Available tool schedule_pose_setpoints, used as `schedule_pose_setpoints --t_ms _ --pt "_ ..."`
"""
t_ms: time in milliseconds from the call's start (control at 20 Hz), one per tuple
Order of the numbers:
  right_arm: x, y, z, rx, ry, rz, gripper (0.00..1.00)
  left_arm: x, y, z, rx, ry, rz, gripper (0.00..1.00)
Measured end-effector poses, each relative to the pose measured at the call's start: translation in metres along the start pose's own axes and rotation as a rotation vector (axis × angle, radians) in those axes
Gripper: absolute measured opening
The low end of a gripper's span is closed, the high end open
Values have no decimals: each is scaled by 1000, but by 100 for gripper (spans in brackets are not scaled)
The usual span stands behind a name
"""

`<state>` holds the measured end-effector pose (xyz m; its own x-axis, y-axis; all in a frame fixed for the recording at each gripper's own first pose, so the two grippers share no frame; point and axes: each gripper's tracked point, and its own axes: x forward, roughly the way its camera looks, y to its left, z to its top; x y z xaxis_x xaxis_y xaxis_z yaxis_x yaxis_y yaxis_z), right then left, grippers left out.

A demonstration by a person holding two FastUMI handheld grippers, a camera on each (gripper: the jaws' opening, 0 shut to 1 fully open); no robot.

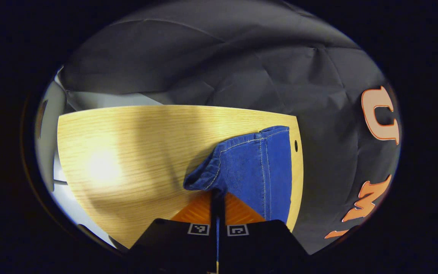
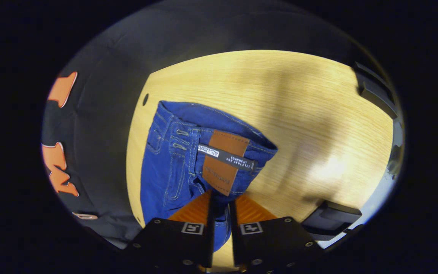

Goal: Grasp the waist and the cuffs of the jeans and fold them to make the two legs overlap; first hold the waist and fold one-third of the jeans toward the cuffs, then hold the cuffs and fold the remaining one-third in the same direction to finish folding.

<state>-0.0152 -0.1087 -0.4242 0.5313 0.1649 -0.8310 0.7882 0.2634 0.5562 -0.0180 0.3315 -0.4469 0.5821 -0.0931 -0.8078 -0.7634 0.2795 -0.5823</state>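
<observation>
We record one pair of blue jeans (image 2: pixel 169 167) with pale contrast stitching, lying along one edge of a light wooden table (image 2: pixel 299 114), the edge that borders the black cloth wall (image 2: pixel 101 114). In the right gripper view the waist end faces us: the waistband (image 2: pixel 222 125) is lifted and open, showing the darker inside, and a brown leather patch (image 2: pixel 222 161) crossed by a black label strip sits on its outer face, with belt loops and a pocket seam to the left of it. The right gripper (image 2: pixel 221 207) is clenched on the waistband just below the patch; denim fills the narrow gap between its orange-faced fingers (image 2: pixel 192 211), and both press on the cloth. In the left gripper view we note the cuff end (image 1: pixel 249 160): a hemmed leg opening raised off the table, the fold drooping to the left, a double-stitched seam running down the leg on the right side. The left gripper (image 1: pixel 218 201) is closed on this hem at its lowest point, with cloth pinched between the two fingers (image 1: pixel 242 213), whose pads are nearly together. A small dark hole (image 1: pixel 296 145) marks the tabletop just beyond the cuff, near the table's edge. Farther out in the right gripper view, black fixtures (image 2: pixel 331 219) stand at the table's right side, one near and one far. A bright patch of reflected light lies on the bare wood, well apart from the jeans.
</observation>
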Motion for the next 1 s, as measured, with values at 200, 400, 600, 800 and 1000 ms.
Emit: schedule_pose_setpoints --t_ms 200,400,600,800,1000 --pt "-11 5 2 16 8 18 10 -7 -1 2 58 -14 19 2" --pt "-23 13 5 1 17 74 9 -26 -17 4 70 -49 19 2" --pt "-32 29 9 24 50 135 9 -50 -39 -1 90 -75 -4 2" --pt "-40 33 11 -74 90 146 9 -79 -66 -3 134 -108 -12 2" --pt "-42 43 16 -19 115 167 9 -94 -83 0 152 -114 -4 3"
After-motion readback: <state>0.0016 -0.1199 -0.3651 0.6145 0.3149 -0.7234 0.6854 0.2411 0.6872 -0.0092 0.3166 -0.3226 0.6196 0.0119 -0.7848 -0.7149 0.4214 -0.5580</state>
